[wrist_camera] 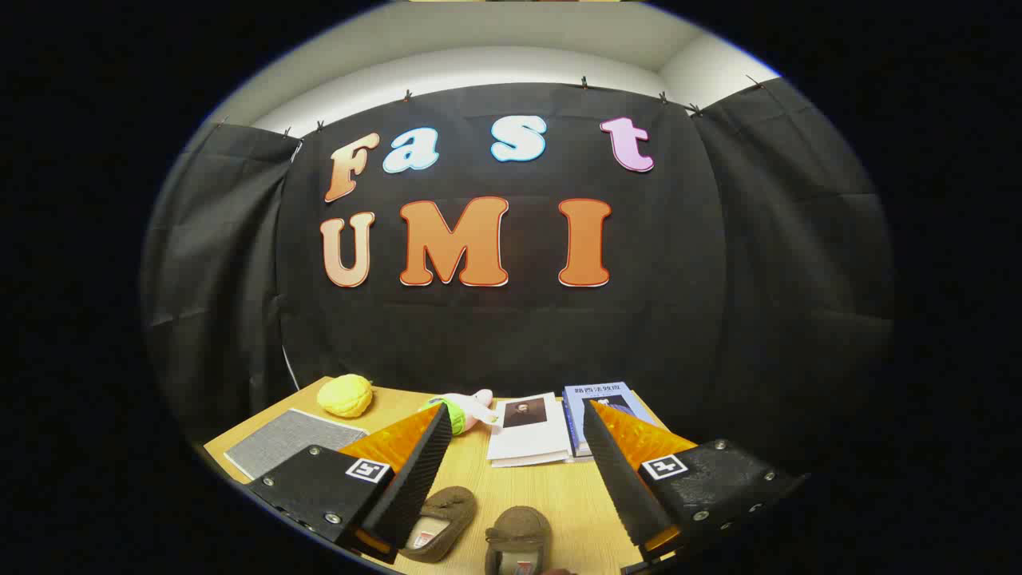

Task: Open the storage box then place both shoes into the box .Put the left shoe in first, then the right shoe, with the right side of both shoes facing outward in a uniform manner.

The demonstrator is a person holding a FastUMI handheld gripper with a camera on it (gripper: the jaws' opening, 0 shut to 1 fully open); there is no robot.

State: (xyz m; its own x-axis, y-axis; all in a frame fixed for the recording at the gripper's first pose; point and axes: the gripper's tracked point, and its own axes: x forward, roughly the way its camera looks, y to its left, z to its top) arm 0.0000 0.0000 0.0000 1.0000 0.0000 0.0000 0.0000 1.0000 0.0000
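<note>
Gripper wide open, holding nothing | two brown suede slippers at the wooden desk's near edge, between the fingers | step: likely opening; next needs locating the storage box

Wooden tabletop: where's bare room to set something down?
Bare wood runs between the fingers of the open hand-held gripper, from the two brown suede slippers up to the white booklet. The far edge is crowded: yellow knobbly ball, pink plush toy, blue book. A grey mat sits beside the ball.
</note>
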